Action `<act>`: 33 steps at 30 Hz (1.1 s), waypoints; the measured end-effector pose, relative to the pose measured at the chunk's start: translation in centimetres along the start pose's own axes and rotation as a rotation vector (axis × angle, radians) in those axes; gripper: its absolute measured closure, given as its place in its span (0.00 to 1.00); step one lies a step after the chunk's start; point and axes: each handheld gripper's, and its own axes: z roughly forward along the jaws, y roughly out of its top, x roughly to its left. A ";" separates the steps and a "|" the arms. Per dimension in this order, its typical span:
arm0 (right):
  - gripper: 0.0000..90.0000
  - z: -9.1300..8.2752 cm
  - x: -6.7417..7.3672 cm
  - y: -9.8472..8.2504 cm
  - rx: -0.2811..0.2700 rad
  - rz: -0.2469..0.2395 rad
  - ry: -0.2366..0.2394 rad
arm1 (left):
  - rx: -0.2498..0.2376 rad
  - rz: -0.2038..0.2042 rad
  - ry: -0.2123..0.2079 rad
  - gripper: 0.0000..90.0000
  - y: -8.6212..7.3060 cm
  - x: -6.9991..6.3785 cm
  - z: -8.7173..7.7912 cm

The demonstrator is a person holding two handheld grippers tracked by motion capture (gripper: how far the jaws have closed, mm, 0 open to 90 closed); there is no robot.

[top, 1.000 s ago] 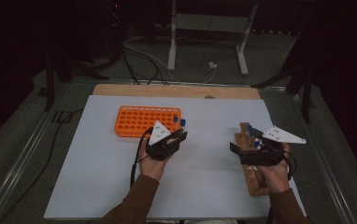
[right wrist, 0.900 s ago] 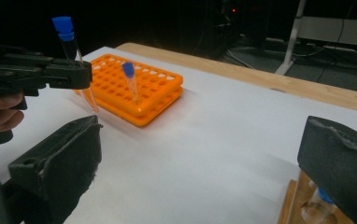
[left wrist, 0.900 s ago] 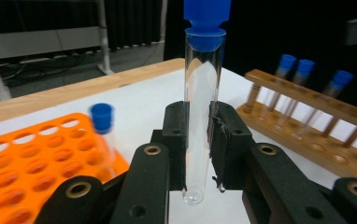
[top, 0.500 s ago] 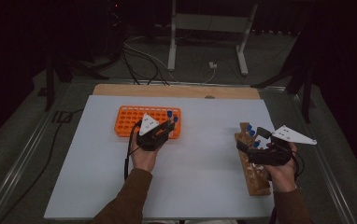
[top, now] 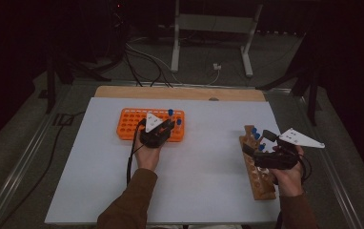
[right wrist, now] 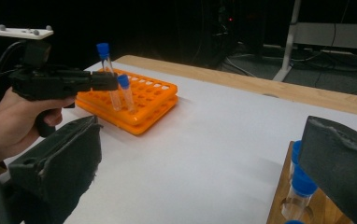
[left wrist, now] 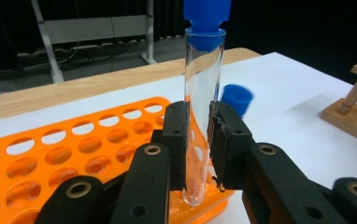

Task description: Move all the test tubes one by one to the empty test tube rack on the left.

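Note:
My left gripper (left wrist: 198, 135) is shut on a clear test tube (left wrist: 200, 93) with a blue cap, held upright. The tube's bottom hangs at the near right corner of the orange rack (left wrist: 50, 158). A second blue-capped tube (left wrist: 237, 98) stands in the rack just behind. In the high view the left gripper (top: 168, 126) is over the right end of the orange rack (top: 127, 125). My right gripper (top: 256, 142) is open with nothing between its jaws, above the wooden rack (top: 261, 183). The right gripper view shows the left gripper (right wrist: 106, 81) with its tube (right wrist: 104, 51) and the wooden rack's capped tubes (right wrist: 303, 182).
The white board (top: 204, 186) covers the table, with a wooden strip (top: 180, 93) along its far edge. Beyond it are a metal stand (top: 175, 43) and cables on the floor. The orange rack has many vacant holes on its left side.
My left hand has carried the tube away from me and leftward, lowering it over the orange rack's right end. The right hand has stayed over the wooden rack.

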 end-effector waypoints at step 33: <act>0.00 0.5 0.2 -0.3 0.018 -0.003 0.022 | 0.134 0.061 0.043 0.87 -2.1 -0.5 1.7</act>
